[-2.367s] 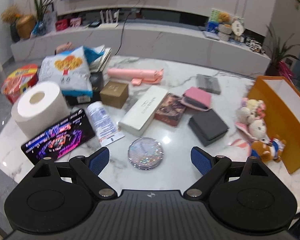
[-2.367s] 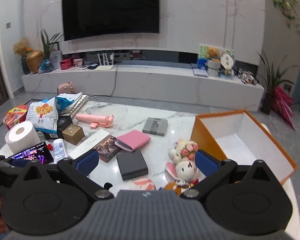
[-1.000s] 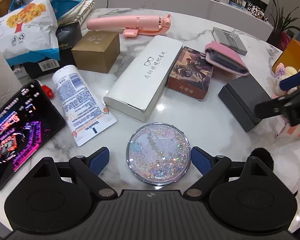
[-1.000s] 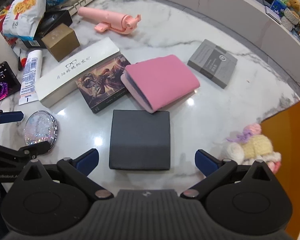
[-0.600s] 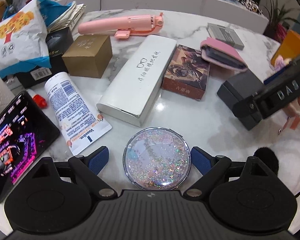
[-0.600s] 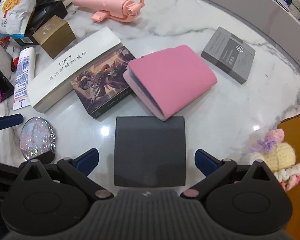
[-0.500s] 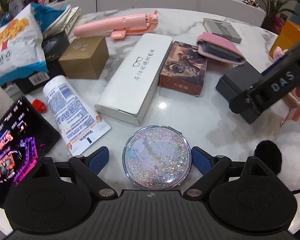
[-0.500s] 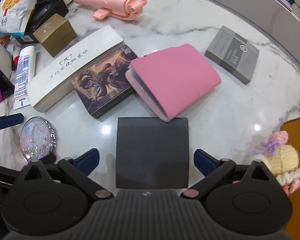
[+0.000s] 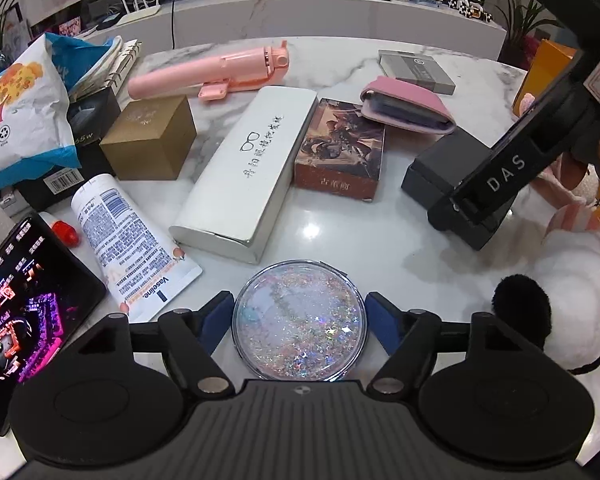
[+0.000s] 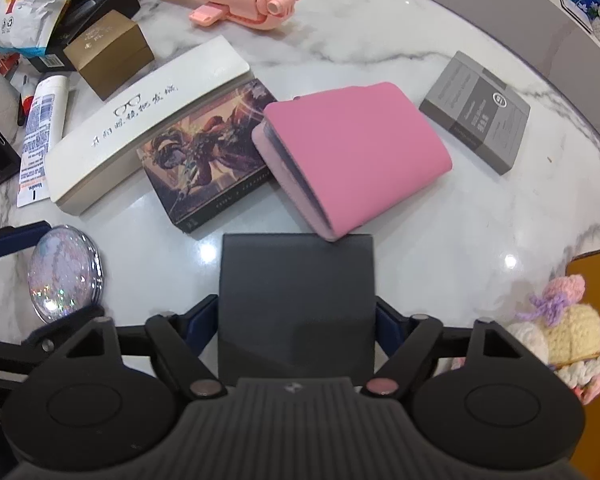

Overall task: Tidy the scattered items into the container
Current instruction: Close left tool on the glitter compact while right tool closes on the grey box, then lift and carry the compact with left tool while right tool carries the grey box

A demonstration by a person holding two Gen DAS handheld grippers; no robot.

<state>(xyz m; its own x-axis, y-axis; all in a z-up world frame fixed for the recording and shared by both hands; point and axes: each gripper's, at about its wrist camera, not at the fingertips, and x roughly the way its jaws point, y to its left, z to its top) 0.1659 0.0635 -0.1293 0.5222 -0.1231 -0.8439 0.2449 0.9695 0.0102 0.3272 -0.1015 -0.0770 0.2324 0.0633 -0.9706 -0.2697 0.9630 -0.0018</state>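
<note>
A: How should the step in hand be done well?

B: The round clear compact filled with glitter (image 9: 300, 320) lies flat on the white marble table (image 9: 380, 240), between the jaws of the left gripper (image 9: 300, 322). The blue pads are narrowed to its rim, seemingly touching; a firm grip cannot be confirmed. The rim is thin and smooth, so the pads should be kept low and closed evenly across the widest part.

A: And the other side?

B: The flat dark grey square box (image 10: 296, 300) sits between the jaws of the right gripper (image 10: 296, 322), which are drawn in against its two sides. Just ahead of them, a pink soft-cover wallet (image 10: 352, 152) overlaps the box's far edge, so a slide back before lifting is judged safer. The orange container (image 10: 596, 280) is seen to the right of those jaws.

A: What writing can be read?

B: "Vaseline" is read on the white squeeze tube (image 9: 132, 244), "DAS" on the right gripper's body, and a glasses logo with Chinese characters on the long white case (image 9: 248, 168).
</note>
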